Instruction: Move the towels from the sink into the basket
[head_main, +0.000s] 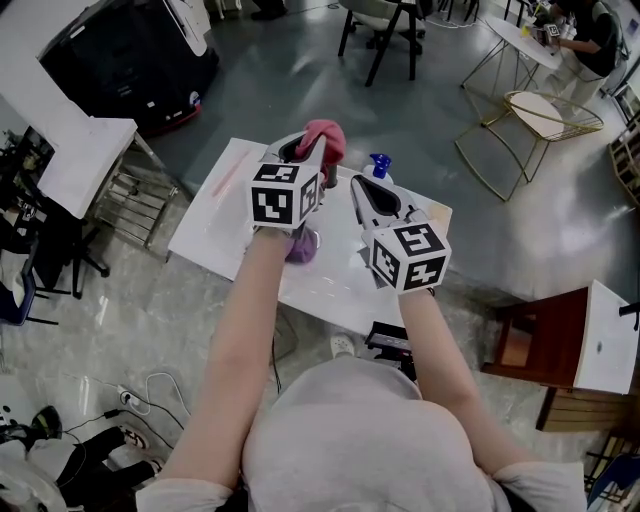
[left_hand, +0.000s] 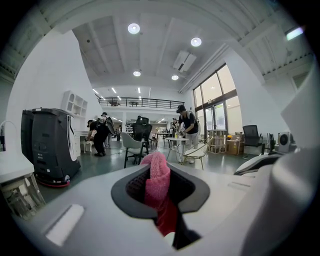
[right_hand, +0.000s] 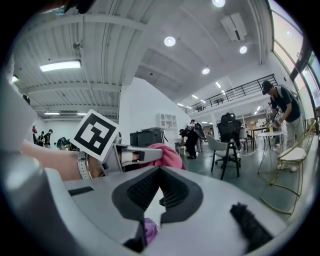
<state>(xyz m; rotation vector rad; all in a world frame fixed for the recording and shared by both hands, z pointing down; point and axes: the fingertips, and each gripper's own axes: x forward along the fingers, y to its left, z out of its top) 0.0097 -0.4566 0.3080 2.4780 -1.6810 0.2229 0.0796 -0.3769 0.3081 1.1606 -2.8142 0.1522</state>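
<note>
My left gripper (head_main: 318, 152) is raised above the white table (head_main: 225, 205), shut on a pink towel (head_main: 324, 138). In the left gripper view the pink towel (left_hand: 157, 181) is pinched between the black pads and sticks up past the tips. A purple towel (head_main: 300, 247) lies on the white surface under my left hand, and it shows low between the right jaws as a purple towel (right_hand: 150, 230). My right gripper (head_main: 358, 182) hovers just right of the left one, its tips together with nothing held (right_hand: 160, 169). No basket is in view.
A small blue object (head_main: 380, 163) stands at the table's far edge. Gold wire chairs (head_main: 545, 115) stand at the right, a black machine (head_main: 130, 50) at the upper left, and a wooden cabinet (head_main: 530, 350) at the lower right. People work at tables across the room.
</note>
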